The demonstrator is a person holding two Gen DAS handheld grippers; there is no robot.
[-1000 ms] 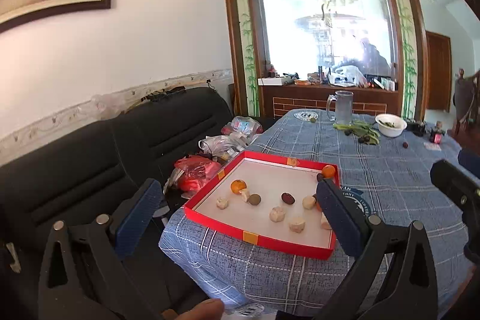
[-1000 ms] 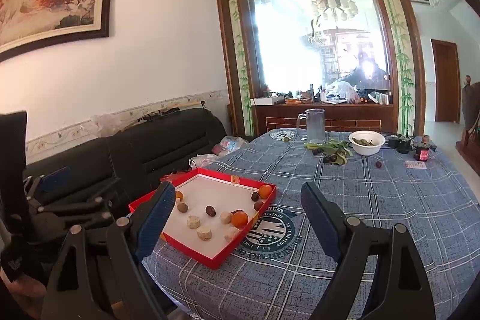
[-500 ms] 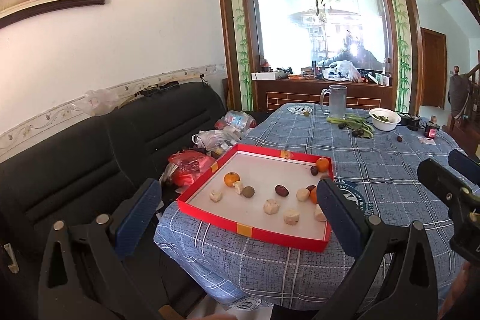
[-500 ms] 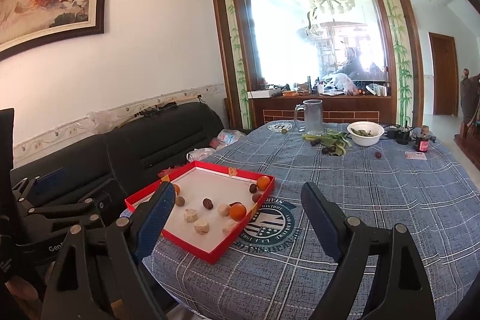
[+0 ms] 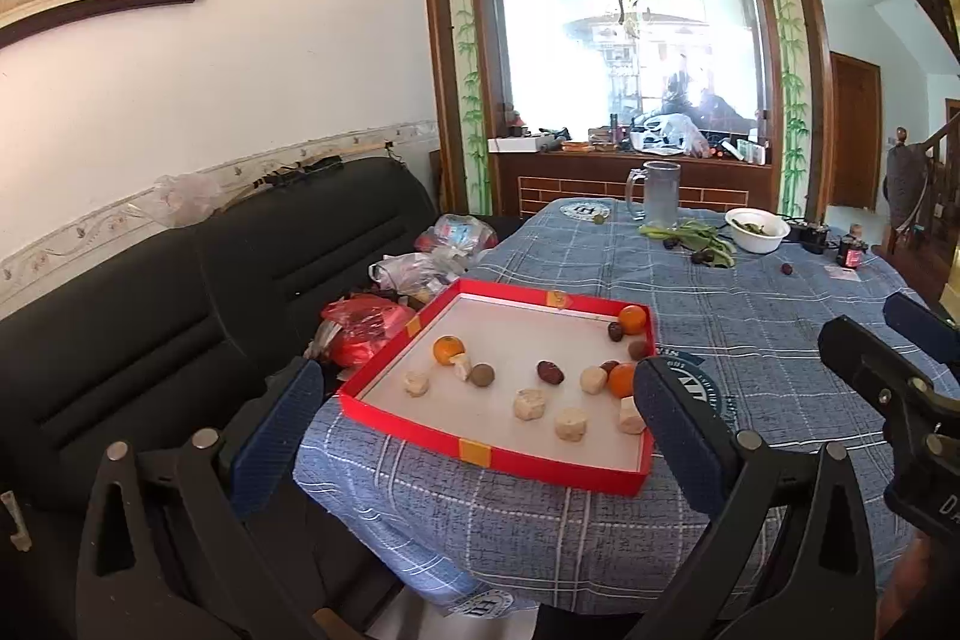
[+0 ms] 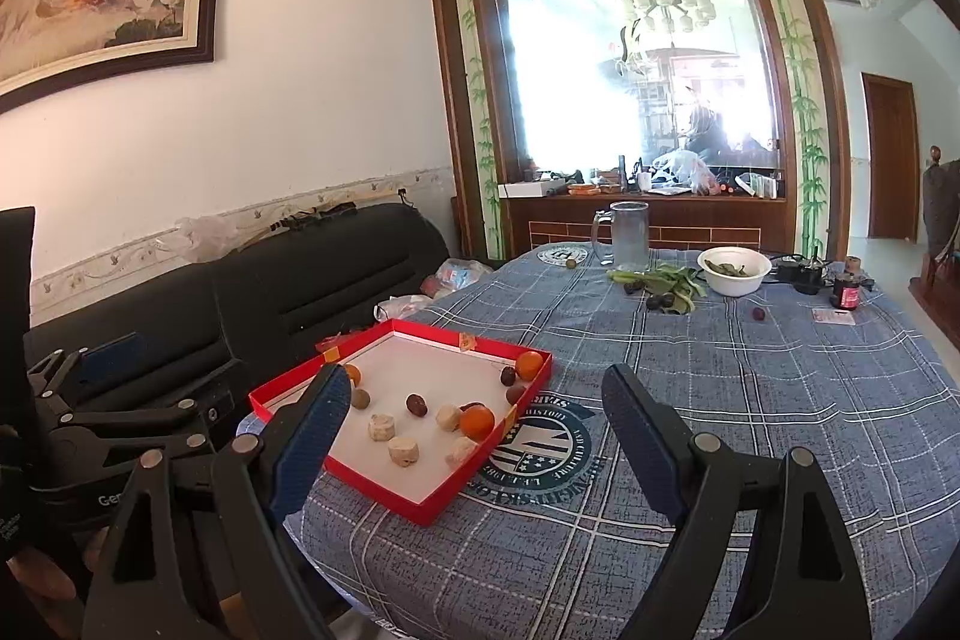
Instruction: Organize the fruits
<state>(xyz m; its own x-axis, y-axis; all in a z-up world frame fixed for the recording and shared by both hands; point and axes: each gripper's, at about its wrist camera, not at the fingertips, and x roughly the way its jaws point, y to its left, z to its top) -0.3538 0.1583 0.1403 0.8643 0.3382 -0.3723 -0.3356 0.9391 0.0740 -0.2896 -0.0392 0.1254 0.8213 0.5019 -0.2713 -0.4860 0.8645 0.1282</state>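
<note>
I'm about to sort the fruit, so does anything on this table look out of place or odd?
Yes. The red tray overhangs the near table edge, and one dark fruit lies alone on the tablecloth, apart from the fruit in the tray.

surface (image 6: 750, 400): blue plaid cloth | near edge: red tray (image 6: 420, 505) | far end: glass mug (image 6: 627, 232), white bowl (image 6: 735, 271), green leaves (image 6: 672, 280), small jar (image 6: 845, 289)

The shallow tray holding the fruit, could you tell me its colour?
Red walls, white inside; clearest from the left wrist.
</note>
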